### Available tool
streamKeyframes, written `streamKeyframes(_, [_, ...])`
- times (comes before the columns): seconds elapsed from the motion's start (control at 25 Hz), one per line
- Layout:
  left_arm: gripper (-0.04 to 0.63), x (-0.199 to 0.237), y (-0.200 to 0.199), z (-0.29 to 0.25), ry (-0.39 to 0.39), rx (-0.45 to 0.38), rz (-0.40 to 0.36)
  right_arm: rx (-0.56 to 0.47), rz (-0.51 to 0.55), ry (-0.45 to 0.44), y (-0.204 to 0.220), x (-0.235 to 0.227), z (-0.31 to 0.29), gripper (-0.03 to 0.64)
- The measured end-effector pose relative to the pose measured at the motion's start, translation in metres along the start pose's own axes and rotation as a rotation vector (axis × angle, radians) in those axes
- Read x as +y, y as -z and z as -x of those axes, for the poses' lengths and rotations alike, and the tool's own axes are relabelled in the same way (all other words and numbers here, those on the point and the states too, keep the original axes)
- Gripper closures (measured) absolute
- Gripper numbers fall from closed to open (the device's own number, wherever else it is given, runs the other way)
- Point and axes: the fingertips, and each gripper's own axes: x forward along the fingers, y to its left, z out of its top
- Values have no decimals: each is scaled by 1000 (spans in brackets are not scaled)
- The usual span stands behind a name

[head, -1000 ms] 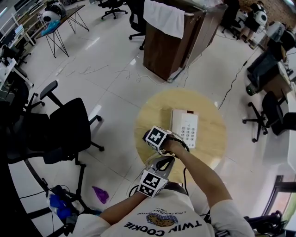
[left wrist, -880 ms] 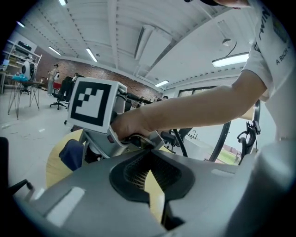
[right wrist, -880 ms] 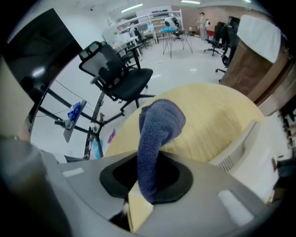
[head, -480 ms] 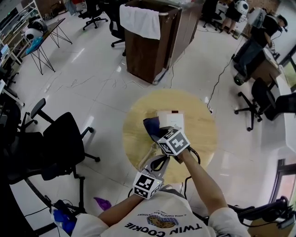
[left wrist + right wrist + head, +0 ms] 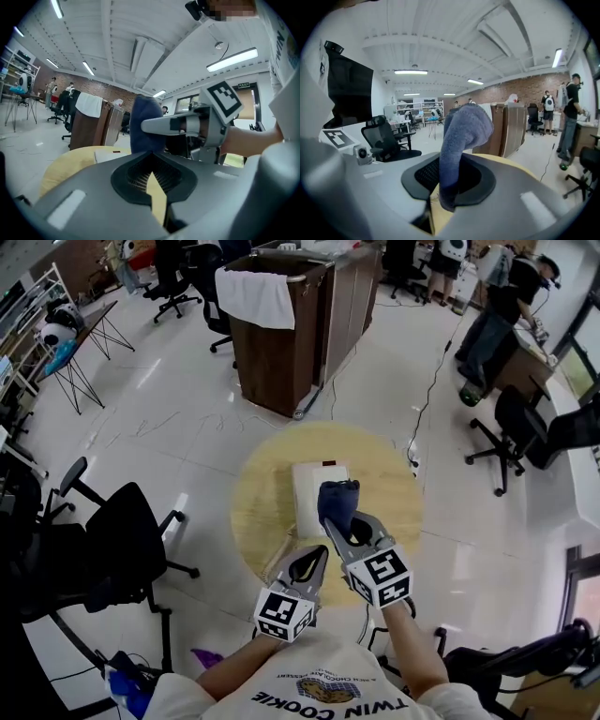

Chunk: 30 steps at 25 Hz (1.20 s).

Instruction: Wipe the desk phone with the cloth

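Right gripper (image 5: 341,524): jaws clamped on the dark blue cloth (image 5: 337,500). Lower end of the cloth pinched deep between the pads, the rest bunched up, standing past the tips and folded over at the top. In the right gripper view, the same fuzzy bundle upright in the middle, filling the gap between the jaws.

Left gripper (image 5: 317,557): just to the left of the right one, tips a little behind the right one's tips. Jaws pressed together, nothing between them. Behind the tips, only a thin wedge of yellow tabletop through the slit.

Just ahead of both pairs of tips, the white desk phone (image 5: 312,491), flat on the round wooden table (image 5: 258,512). Straight ahead of the left gripper, ahead and slightly left of the right one. A small dark red mark at its far end, away from the grippers. From above, cloth over the phone's right edge, beyond the right gripper's tips. Actual contact between cloth and phone impossible to tell. In the left gripper view, the cloth and the right gripper's jaw up and to the right of the left tips, the phone low and to the left behind them.

Well ahead of both grippers, beyond the table, a brown wooden cabinet (image 5: 300,343) with a white towel (image 5: 255,294) draped over its top edge. Off to the left of the left gripper, on the pale floor, a black office chair (image 5: 131,531).
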Motion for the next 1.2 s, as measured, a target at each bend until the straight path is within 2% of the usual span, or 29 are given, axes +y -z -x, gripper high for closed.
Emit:
streamKeyframes(0.2, [603, -20, -13, 12, -63, -60, -22, -132, 13, 76, 3, 17, 63, 551])
streamKeyframes(0.36, [603, -36, -22, 22, -107, -103, -39, -181, 27, 113, 12, 29, 97, 552])
streamKeyframes(0.68, [609, -63, -31, 42, -180, -145, -82, -213, 58, 154, 22, 44, 136, 552])
streamKeyframes(0.96, [609, -66, -30, 51, -186, -131, -116, -224, 59, 159, 27, 57, 141, 552])
streamKeyframes(1.2, [609, -73, -29, 55, -182, -129, -112, -219, 52, 156, 29, 59, 146, 552])
